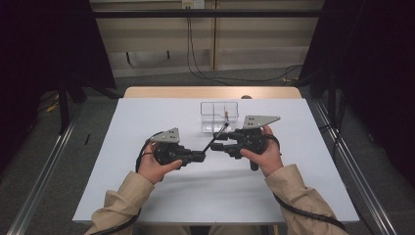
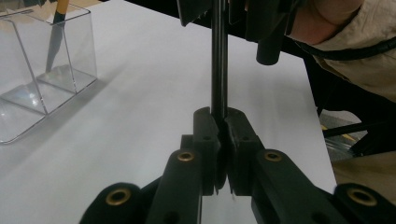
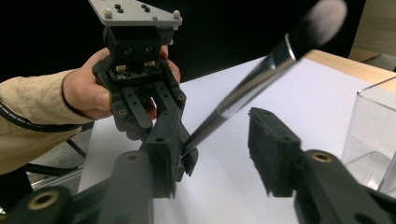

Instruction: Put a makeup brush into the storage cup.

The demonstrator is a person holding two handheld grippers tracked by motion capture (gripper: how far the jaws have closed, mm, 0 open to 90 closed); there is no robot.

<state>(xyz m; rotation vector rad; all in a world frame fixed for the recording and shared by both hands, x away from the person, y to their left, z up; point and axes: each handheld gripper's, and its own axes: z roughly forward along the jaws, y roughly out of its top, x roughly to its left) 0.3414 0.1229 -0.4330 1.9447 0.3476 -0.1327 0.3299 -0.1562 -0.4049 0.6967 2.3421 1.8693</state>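
Note:
A slim black makeup brush [image 1: 216, 136] with a silver ferrule and a pale tuft [image 3: 327, 14] is held above the white table [image 1: 147, 196]. My left gripper [image 1: 201, 155] is shut on the lower end of its handle [image 2: 218, 70]. My right gripper [image 1: 219, 142] faces it from the right. Its jaws stand apart on either side of the shaft [image 3: 252, 81], which lies near one jaw, with a clear gap to the other. In the right gripper view the left gripper [image 3: 186, 145] sits just past my own jaw.
A clear plastic box [image 1: 219, 117] with a divider stands beyond the grippers, and an orange-handled tool [image 2: 56, 32] leans inside it. A wooden strip [image 1: 210, 92] runs along the table's far edge. Metal rails flank the table on both sides.

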